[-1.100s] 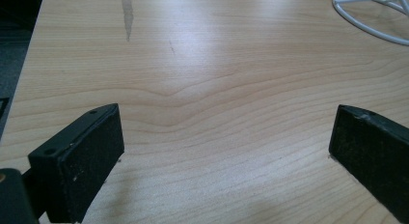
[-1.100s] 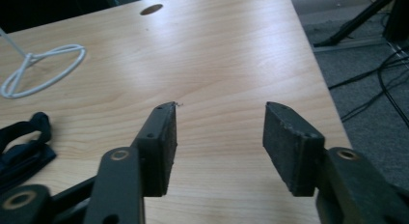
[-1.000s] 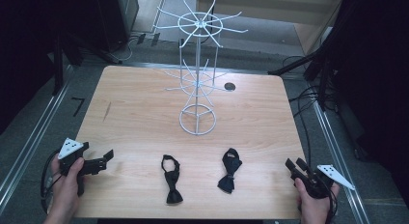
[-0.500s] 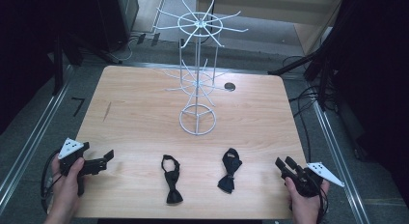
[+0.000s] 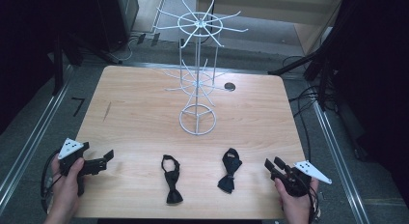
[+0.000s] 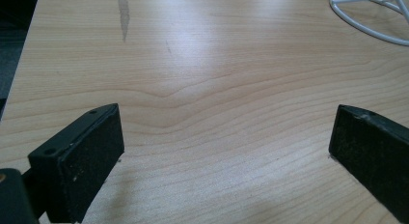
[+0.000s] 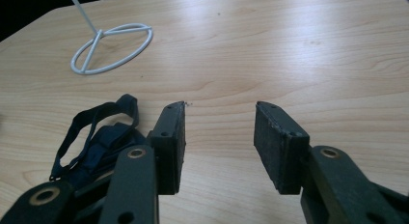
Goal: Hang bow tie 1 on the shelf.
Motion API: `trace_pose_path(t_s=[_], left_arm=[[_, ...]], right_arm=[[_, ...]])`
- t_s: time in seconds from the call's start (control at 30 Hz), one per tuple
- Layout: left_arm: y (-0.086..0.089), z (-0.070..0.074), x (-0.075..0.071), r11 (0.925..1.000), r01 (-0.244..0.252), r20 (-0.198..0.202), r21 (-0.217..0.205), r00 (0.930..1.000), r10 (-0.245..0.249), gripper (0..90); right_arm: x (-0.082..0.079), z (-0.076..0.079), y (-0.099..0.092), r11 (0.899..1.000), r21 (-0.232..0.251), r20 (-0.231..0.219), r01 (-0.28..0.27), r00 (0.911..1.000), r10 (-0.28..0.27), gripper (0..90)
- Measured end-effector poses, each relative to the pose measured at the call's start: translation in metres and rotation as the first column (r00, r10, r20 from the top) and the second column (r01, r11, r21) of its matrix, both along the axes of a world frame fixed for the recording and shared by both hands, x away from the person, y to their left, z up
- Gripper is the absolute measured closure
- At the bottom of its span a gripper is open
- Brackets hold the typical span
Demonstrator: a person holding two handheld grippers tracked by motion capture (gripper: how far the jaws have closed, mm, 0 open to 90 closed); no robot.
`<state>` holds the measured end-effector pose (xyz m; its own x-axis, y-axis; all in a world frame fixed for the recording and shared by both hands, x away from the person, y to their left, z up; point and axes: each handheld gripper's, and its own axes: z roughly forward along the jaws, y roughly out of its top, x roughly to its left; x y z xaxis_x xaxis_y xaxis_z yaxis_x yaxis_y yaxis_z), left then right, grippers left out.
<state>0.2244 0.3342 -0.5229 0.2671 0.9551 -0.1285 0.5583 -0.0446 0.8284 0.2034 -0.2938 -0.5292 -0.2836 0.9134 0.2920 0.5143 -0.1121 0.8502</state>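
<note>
Two black bow ties lie near the table's front edge, one left of centre [image 5: 172, 178] and one right of centre [image 5: 230, 170]. A hand holds my right gripper [image 5: 273, 164] just right of the right bow tie and apart from it. Its jaws have just been closing, stand partly open, and hold nothing. In the right gripper view that bow tie [image 7: 96, 137] lies left of my right gripper [image 7: 219, 137]. My left gripper [image 5: 108, 156] rests at the front left, open wide. Bare wood shows between the jaws of my left gripper [image 6: 226, 147].
A white wire display rack [image 5: 198, 79] with radiating hooks stands at the middle of the wooden table [image 5: 135, 113]; its ring base [image 7: 100, 34] shows ahead of my right gripper. A dark round hole [image 5: 230, 87] sits behind the rack. Cables and dark stands surround the table.
The right hand has slid its gripper leftward along the front edge, closer to the right bow tie. The left hand and both bow ties have stayed put.
</note>
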Motion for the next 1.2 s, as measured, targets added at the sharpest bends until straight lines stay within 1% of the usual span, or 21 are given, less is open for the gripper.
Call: trace_pose_path(t_s=[0.2,0.37,0.5,0.63,0.67,0.7,0.83,0.9,0.97,1.03,1.07,1.2], left_arm=[[0.0,0.0,0.0,1.0,0.001,0.0,0.0,1.0,-0.001,0.0],[0.0,0.0,0.0,1.0,0.001,0.001,0.004,1.0,-0.001,0.0],[0.0,0.0,0.0,1.0,0.001,0.0,0.005,1.0,-0.001,0.0],[0.0,0.0,0.0,1.0,0.001,0.0,0.006,1.0,-0.001,0.0],[0.0,0.0,0.0,1.0,0.001,-0.001,0.005,1.0,-0.001,0.0],[0.0,0.0,0.0,1.0,0.001,-0.001,0.005,1.0,-0.001,0.0],[-0.001,0.0,0.0,1.0,0.001,0.001,0.005,1.0,-0.001,0.0],[-0.001,0.0,0.0,1.0,0.002,0.0,0.005,1.0,-0.002,0.0],[-0.001,0.0,0.0,1.0,0.001,0.0,0.005,1.0,-0.001,0.0],[-0.001,0.0,0.0,1.0,0.002,0.001,0.005,1.0,-0.002,0.0],[-0.001,0.0,0.0,1.0,0.001,0.001,0.005,1.0,-0.001,0.0],[-0.001,0.0,0.0,1.0,0.001,0.001,0.005,1.0,-0.001,0.0]], right_arm=[[-0.001,0.0,0.007,1.0,-0.01,-0.005,-0.027,0.9996,0.027,56.1],[-0.001,-0.001,0.014,0.998,-0.012,-0.016,-0.054,0.9984,0.054,56.1],[0.0,-0.002,0.02,0.997,-0.024,-0.025,-0.073,0.997,0.073,56.1],[0.001,-0.003,0.024,0.995,-0.015,-0.038,-0.101,0.9942,0.101,56.9],[0.001,-0.003,0.025,0.994,-0.017,-0.036,-0.107,0.9937,0.106,57.0],[0.001,-0.003,0.027,0.993,-0.014,-0.042,-0.116,0.9924,0.115,56.9],[0.001,-0.004,0.034,0.988,-0.023,-0.035,-0.152,0.9878,0.151,56.2],[0.001,-0.004,0.037,0.986,-0.025,-0.04,-0.162,0.9861,0.161,55.9],[0.001,-0.005,0.04,0.985,-0.014,-0.054,-0.17,0.9841,0.169,55.6],[0.001,-0.005,0.042,0.984,-0.015,-0.056,-0.179,0.9825,0.178,55.3],[0.0,-0.006,0.048,0.981,-0.016,-0.062,-0.194,0.9794,0.192,54.8],[-0.001,-0.007,0.058,0.974,-0.018,-0.074,-0.226,0.9718,0.224,54.1]])
